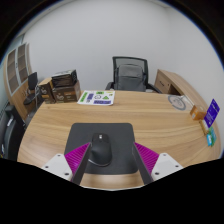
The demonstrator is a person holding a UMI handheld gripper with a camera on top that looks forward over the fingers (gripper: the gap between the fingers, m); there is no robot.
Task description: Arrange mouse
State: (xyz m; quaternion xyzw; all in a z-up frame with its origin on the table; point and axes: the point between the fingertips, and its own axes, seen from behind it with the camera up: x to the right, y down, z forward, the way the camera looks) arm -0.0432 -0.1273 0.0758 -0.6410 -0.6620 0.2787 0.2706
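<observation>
A black mouse [101,150] lies on a dark mouse pad [120,132] at the near edge of the wooden table [150,115]. My gripper [112,152] is low over the pad with the mouse between its fingers. The left magenta pad [79,158] is close against the mouse's left side. The right magenta pad [150,159] stands apart from it, with a strip of mouse pad showing in the gap. The gripper is open, and the mouse rests on the mouse pad.
A black office chair [130,72] stands behind the table's far edge. A cardboard box [62,88] and a printed booklet [97,98] lie at the far left. At the right are a round white item [178,102] and a blue box [210,110].
</observation>
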